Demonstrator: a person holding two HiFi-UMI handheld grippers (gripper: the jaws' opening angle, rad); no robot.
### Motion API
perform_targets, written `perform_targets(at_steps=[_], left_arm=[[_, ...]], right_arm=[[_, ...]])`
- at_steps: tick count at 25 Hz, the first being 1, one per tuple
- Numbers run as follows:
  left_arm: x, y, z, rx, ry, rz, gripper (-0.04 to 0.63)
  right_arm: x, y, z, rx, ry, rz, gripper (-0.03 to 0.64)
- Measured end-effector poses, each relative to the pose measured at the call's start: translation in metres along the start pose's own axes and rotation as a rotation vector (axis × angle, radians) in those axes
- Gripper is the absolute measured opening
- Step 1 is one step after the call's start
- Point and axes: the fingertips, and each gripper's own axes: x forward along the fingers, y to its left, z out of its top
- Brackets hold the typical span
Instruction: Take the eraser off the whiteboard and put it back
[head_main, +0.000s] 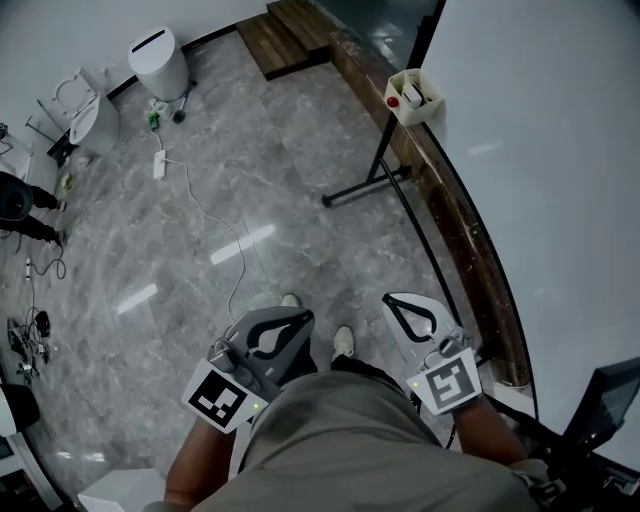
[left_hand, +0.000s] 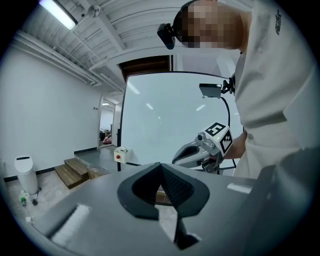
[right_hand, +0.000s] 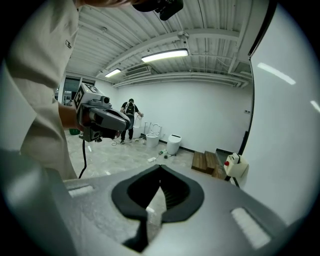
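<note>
The whiteboard (head_main: 560, 150) fills the right side of the head view, on a black stand (head_main: 375, 175). A small white holder box (head_main: 413, 97) with a red item in it hangs at its far edge; I cannot make out an eraser. My left gripper (head_main: 298, 317) and right gripper (head_main: 393, 299) are held low in front of the person's waist, both shut and empty, well short of the box. In the left gripper view the shut jaws (left_hand: 161, 167) point at the whiteboard (left_hand: 165, 115) and the box (left_hand: 121, 154). The right gripper (right_hand: 160, 170) sees the box (right_hand: 235, 165) at right.
A grey marble floor (head_main: 250, 200) with a white cable (head_main: 215, 225) runs ahead. Wooden steps (head_main: 290, 35) lie at the far end, with a white bin (head_main: 160, 62) and toilets (head_main: 85, 110) at far left. A person (right_hand: 130, 120) stands at the back of the room.
</note>
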Motion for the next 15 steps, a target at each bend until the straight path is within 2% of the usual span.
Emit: perform_targets(at_steps=[8,15], left_arm=[[0.004,0.094,0.012,0.052,-0.040,-0.058,0.005],[0.002,0.166,0.022,0.109,-0.070,-0.146,0.005]], right_arm=[[0.068,-0.025,0.034,0.016,0.034,-0.082,0.002],[0.116,-0.031,0.064,0.066,0.055,-0.193,0.003]])
